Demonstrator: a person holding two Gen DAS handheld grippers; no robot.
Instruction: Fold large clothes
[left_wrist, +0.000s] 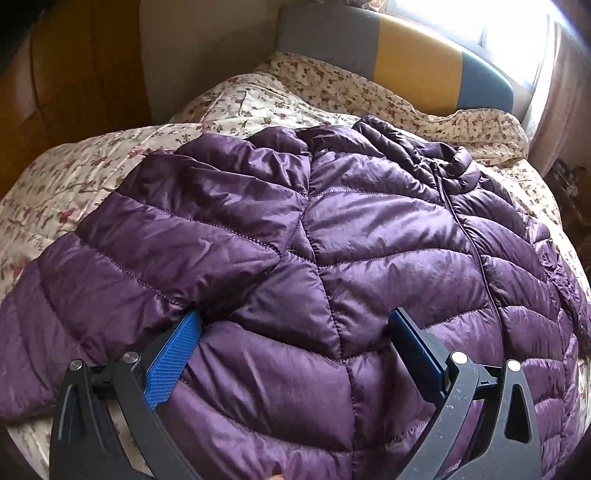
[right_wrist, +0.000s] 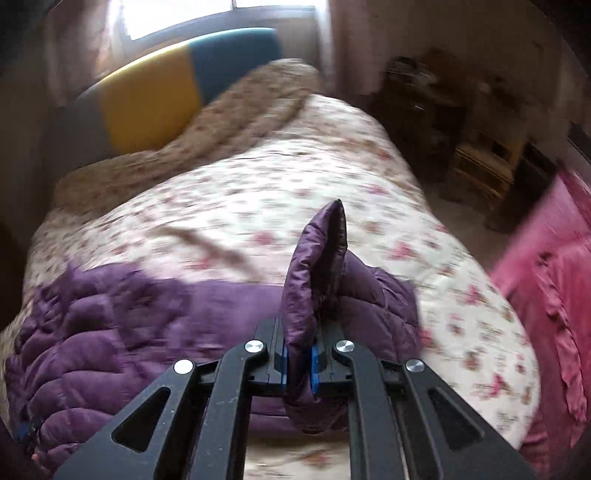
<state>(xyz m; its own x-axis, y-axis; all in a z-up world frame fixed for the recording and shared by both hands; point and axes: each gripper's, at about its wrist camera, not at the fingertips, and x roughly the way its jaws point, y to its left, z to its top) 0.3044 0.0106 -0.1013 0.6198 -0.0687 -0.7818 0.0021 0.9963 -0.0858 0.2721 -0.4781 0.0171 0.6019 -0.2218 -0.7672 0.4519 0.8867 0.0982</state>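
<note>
A purple quilted puffer jacket (left_wrist: 332, 236) lies spread front-up on the floral bed cover (left_wrist: 59, 184), zip running down its right side. My left gripper (left_wrist: 295, 325) hangs just over the jacket's lower front with its blue pads (left_wrist: 173, 358) wide apart, open, the puffy fabric bulging between them but not pinched. In the right wrist view my right gripper (right_wrist: 299, 354) is shut on a fold of the jacket's purple sleeve (right_wrist: 317, 273), which sticks up past the fingertips and is lifted off the bed. The rest of the jacket (right_wrist: 110, 332) lies to the left.
A grey, yellow and blue headboard (left_wrist: 413, 55) stands at the bed's far end under a bright window. A wooden wardrobe (left_wrist: 74, 74) is at the left. Pink fabric (right_wrist: 554, 277) and a dark wooden stand (right_wrist: 472, 147) lie right of the bed. Bare floral cover (right_wrist: 258, 192) stretches beyond the jacket.
</note>
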